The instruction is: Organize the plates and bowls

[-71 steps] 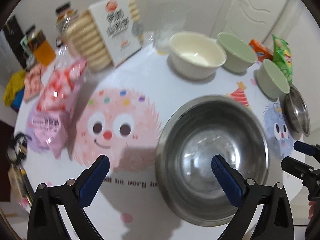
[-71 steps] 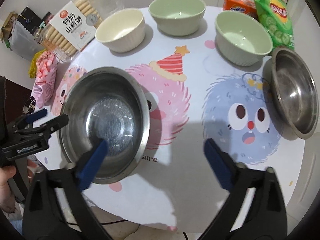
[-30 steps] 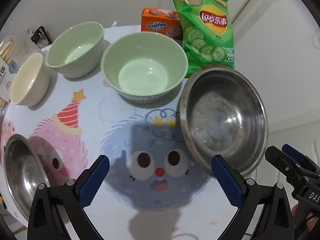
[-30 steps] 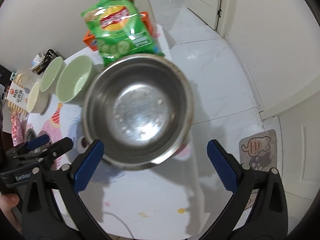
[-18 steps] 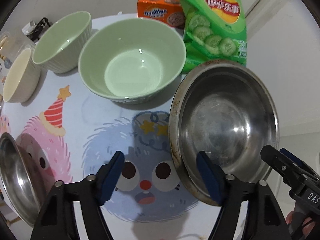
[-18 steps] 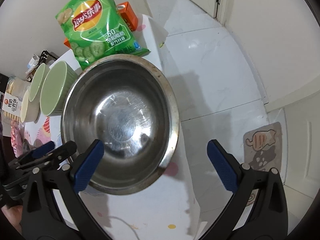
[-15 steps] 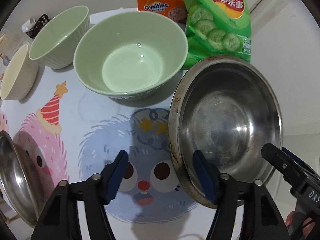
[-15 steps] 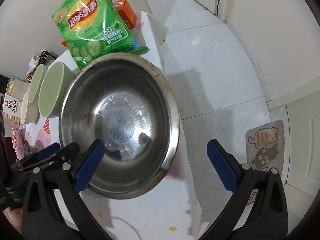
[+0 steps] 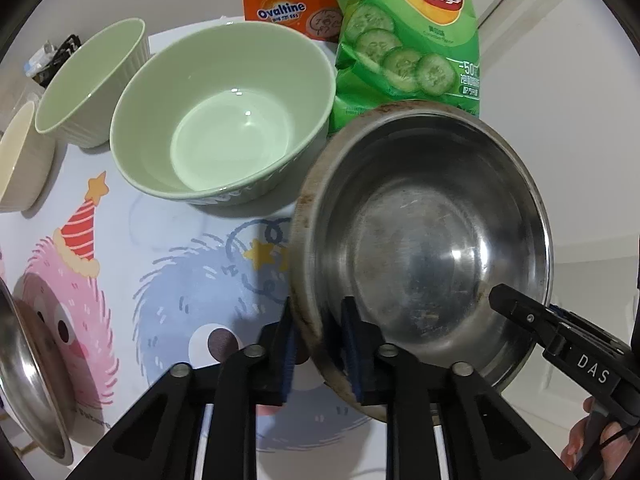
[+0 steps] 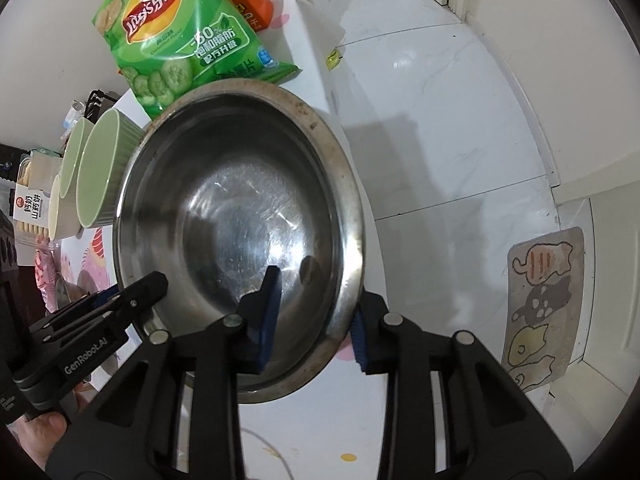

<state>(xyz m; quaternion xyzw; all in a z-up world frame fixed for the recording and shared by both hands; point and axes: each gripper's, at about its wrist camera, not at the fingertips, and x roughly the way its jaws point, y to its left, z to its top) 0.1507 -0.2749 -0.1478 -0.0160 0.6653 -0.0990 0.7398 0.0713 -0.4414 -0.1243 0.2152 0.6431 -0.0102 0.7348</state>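
We are clamping the steel bowl (image 9: 420, 240) at the worktop (image 9: 168, 280) edge with 2 just-closed claws, left claw (image 9: 320, 344) and right claw (image 10: 316, 316) gripping opposite rim sections, while 2 green bowls (image 9: 224, 120), 1 cream bowl (image 9: 20, 160) and another steel bowl (image 9: 24, 380) are remaining unstacked.

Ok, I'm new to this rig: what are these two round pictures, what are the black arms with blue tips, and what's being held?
Each picture comes from a fisheye camera on a hand-held claw, looking along its two blue-padded fingers. A person holds one claw in each hand. In the left wrist view, the left claw has just closed on the near rim of the round stainless steel bowl. In the right wrist view, the right claw has been closing over that bowl's opposite rim. Also on the cartoon-printed tablecloth: a pale green ceramic bowl, a green crisp bag and an orange Ovaltine box.
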